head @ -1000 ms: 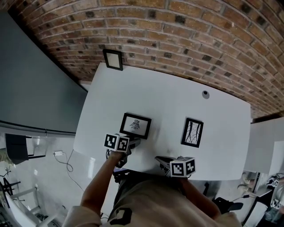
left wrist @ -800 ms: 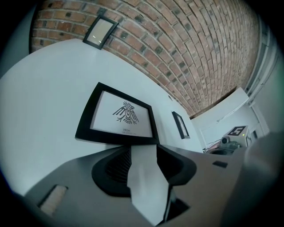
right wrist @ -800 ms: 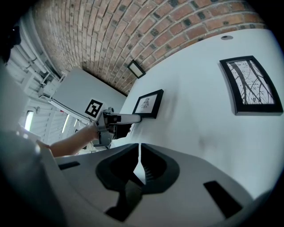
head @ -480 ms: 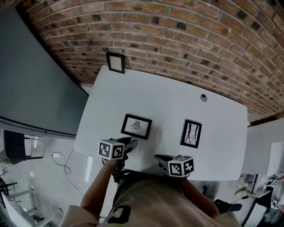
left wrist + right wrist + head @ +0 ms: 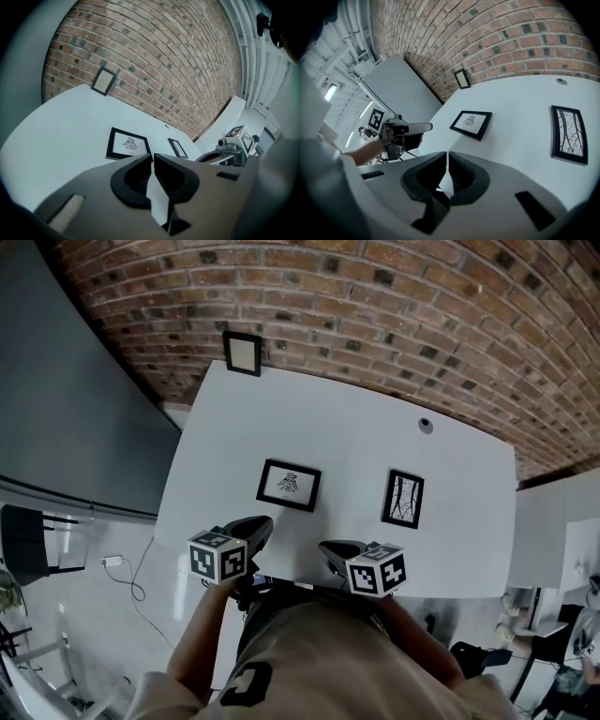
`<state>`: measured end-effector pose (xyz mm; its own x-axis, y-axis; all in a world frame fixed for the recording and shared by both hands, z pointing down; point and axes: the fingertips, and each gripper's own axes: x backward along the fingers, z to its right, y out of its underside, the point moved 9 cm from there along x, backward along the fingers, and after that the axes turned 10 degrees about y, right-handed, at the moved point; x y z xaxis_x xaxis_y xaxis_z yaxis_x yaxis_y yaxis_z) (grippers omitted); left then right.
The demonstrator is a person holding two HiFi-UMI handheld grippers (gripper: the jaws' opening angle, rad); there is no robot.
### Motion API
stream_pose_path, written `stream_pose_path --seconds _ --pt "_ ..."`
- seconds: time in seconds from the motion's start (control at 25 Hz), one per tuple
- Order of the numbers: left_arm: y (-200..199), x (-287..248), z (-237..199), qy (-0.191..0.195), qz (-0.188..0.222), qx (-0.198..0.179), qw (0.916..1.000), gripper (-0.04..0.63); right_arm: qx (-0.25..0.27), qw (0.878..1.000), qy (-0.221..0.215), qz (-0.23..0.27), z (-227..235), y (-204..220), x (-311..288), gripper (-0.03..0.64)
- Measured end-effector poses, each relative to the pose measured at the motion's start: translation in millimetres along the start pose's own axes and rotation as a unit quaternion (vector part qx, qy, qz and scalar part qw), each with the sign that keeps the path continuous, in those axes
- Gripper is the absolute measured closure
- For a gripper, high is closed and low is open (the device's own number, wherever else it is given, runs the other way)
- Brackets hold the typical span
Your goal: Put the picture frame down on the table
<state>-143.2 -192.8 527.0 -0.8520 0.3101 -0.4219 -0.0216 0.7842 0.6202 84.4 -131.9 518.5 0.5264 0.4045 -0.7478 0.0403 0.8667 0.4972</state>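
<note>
The black picture frame with a bird drawing (image 5: 289,486) lies flat on the white table (image 5: 347,442), left of centre. My left gripper (image 5: 255,526) hangs shut and empty over the near table edge, a short way back from that frame. In the left gripper view the frame (image 5: 127,143) sits just beyond the closed jaw tips of the left gripper (image 5: 153,157). My right gripper (image 5: 328,549) is also shut and empty at the near edge. The right gripper view shows the right gripper (image 5: 447,154), the frame (image 5: 471,123) and the left gripper (image 5: 405,129).
A second black frame with a branch drawing (image 5: 403,499) lies flat to the right. A third frame (image 5: 242,353) leans on the brick wall at the table's far left corner. A round cable hole (image 5: 426,426) sits at far right. A grey panel (image 5: 66,381) stands left.
My left gripper has drawn back from the bird frame toward the near table edge. The frame stays flat on the table. The right gripper has barely moved.
</note>
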Motion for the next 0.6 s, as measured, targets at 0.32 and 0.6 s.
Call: stream_pose_path --seconds 0.32,0.6 --pt "1 17 3 0.024 0.006 -0.025 0.9994 0.575 -0.023 0.999 0.021 0.016 -13 15 6 0.603" --pt "5 30 3 0.021 0.007 -0.079 0.9967 0.575 -0.023 0.999 0.031 0.014 -26 34 9 0.603"
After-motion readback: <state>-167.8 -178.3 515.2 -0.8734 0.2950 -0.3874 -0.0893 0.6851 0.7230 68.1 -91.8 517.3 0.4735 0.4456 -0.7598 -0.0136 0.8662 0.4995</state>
